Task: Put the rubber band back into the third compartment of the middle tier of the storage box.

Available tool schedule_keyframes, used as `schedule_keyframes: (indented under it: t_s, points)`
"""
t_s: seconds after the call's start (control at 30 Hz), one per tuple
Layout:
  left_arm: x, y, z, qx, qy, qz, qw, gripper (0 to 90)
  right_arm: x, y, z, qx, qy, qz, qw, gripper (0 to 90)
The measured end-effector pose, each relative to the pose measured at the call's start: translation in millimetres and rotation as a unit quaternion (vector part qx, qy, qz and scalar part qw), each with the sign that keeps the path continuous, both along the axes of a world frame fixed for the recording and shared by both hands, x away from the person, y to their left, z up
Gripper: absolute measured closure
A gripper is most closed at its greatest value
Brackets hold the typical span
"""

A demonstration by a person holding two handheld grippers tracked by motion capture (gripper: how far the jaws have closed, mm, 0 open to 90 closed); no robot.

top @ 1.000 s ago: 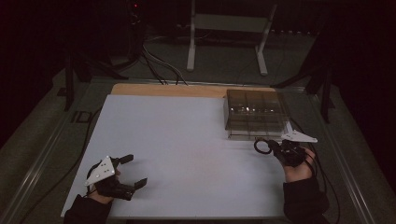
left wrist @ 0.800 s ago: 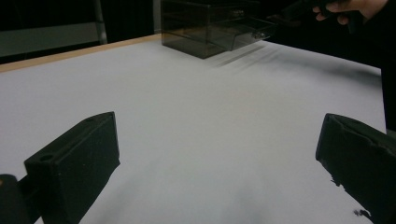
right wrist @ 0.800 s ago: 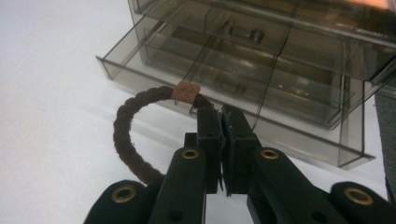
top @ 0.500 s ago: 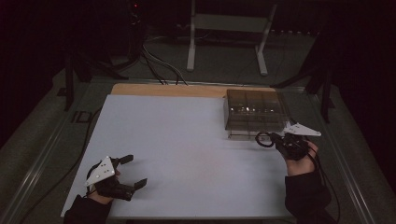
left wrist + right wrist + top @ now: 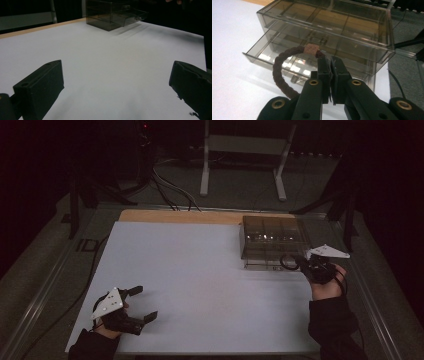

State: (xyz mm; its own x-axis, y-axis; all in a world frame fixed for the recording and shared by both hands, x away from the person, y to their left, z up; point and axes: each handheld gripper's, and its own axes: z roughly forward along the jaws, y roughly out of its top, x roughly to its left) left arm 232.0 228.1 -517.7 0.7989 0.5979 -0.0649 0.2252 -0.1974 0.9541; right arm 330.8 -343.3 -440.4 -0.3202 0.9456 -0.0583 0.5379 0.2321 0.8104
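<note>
A smoky clear plastic drawer box (image 5: 272, 236) (image 5: 329, 27) (image 5: 112, 12) stands at the table's far right, its bottom drawer (image 5: 287, 60) (image 5: 265, 266) pulled out. My right gripper (image 5: 300, 262) (image 5: 329, 62) is just in front of that drawer, shut on a dark braided ring (image 5: 280, 67) (image 5: 287, 262) with a tan band. The ring hangs to the gripper's left, over the drawer's front edge. My left gripper (image 5: 140, 304) (image 5: 117, 82) rests at the near left of the white table (image 5: 200, 285), open, with nothing between its jaws.
A wooden strip (image 5: 185, 216) runs along the table's far edge. Behind it stand a white metal frame (image 5: 245, 160) and cables on the floor (image 5: 170, 190). Metal rails (image 5: 45, 285) border the table on both sides.
My right gripper with the ring has moved a little away from me and to the right, closer to the open drawer. The left gripper has stayed put.
</note>
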Motion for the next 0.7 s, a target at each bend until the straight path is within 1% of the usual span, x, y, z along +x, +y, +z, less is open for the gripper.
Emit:
schedule_keyframes:
  t_s: [0.27, 0.37, 0.53, 0.7]
  points:
    - [0.3, 0.3, 0.6, -0.004, 0.001, 0.001, 1.0000, 0.3, 8.1, -7.4, 7.3, -0.001, -0.003, -0.011, 0.9999, 86.8]
    - [-0.8, -0.5, 0.7, 0.000, -0.001, -0.001, 1.0000, 0.3, 10.3, -9.8, 8.0, 0.002, -0.002, -0.015, 0.9999, 86.8]
    - [-0.6, -0.3, 0.9, -0.001, -0.001, 0.000, 1.0000, 0.3, 13.9, -13.3, 7.3, 0.004, 0.000, -0.021, 0.9998, 86.8]
    - [-0.3, -0.2, 0.5, -0.003, 0.001, -0.001, 1.0000, 0.3, 20.2, -16.2, 8.5, 0.001, 0.001, -0.025, 0.9997, 86.8]
